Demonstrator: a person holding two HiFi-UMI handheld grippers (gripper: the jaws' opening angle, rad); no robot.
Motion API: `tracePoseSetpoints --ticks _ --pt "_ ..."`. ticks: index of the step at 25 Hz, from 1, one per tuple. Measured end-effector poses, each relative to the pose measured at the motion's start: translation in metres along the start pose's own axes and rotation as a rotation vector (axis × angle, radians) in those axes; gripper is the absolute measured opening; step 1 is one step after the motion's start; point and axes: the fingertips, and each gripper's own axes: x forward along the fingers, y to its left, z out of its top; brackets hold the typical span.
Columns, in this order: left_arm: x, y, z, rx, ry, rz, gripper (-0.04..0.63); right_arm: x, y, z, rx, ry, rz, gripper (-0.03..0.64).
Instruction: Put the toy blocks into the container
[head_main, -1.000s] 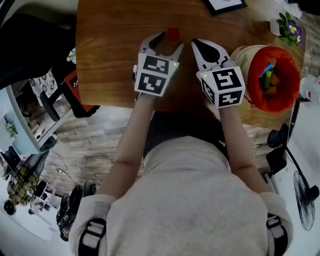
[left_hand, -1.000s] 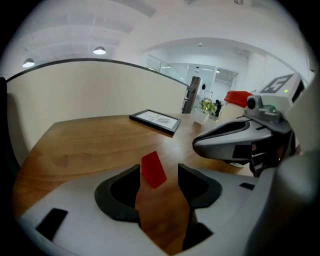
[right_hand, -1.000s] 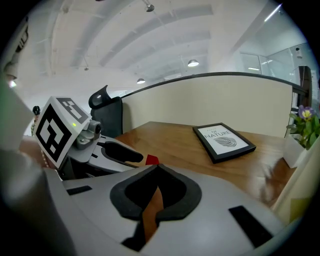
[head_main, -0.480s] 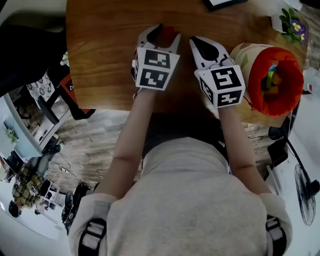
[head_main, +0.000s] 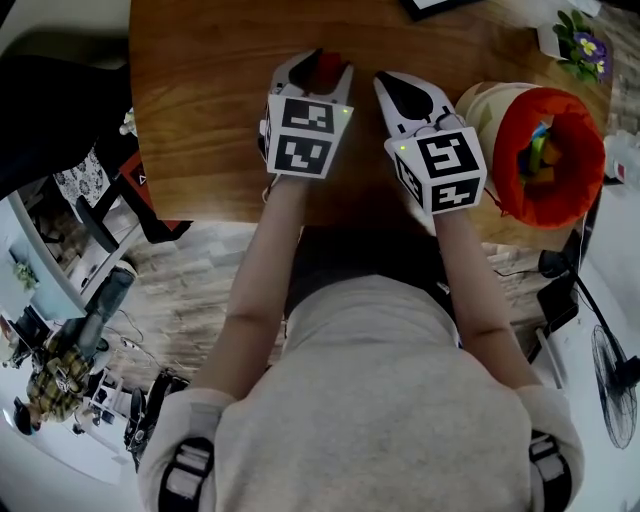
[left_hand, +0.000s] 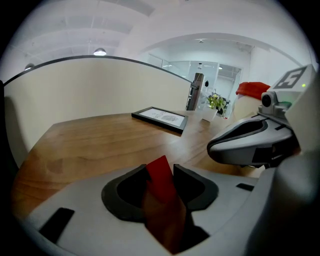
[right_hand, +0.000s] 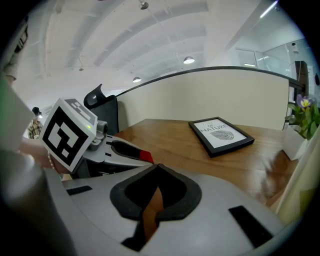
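A red block stands on the wooden table, and my left gripper has just been closing its jaws onto it. In the left gripper view the red block fills the gap, with both pads against its sides. Just to the right, my right gripper rests shut with nothing between its tips. The container, a beige fabric basket with an orange-red lining, stands at the right of the table and holds several coloured blocks.
A black picture frame lies flat at the back of the table. A small potted flower stands at the far right corner. The table's front edge runs just below both grippers. A fan stands on the floor at the right.
My left gripper moved forward so the red block now sits between its jaws, and the jaws narrowed around it. The right gripper stayed where it was.
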Motion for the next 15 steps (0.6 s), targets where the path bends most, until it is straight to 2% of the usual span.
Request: tracePoseSetpoints --ticks 3,9,15 --pt "-0.004 -0.002 0.0 0.003 0.003 -0.011 0.176 -0.003 0.001 0.001 0.002 -0.007 -0.003 0.012" --pt "-0.022 -0.008 0.012 0.0 -0.043 -0.017 0.176 -0.016 0.008 0.008 -0.02 -0.027 -0.009 0.012" --pt "-0.045 -0.021 0.025 0.045 -0.084 -0.003 0.178 -0.033 0.014 0.014 -0.03 -0.06 -0.009 0.012"
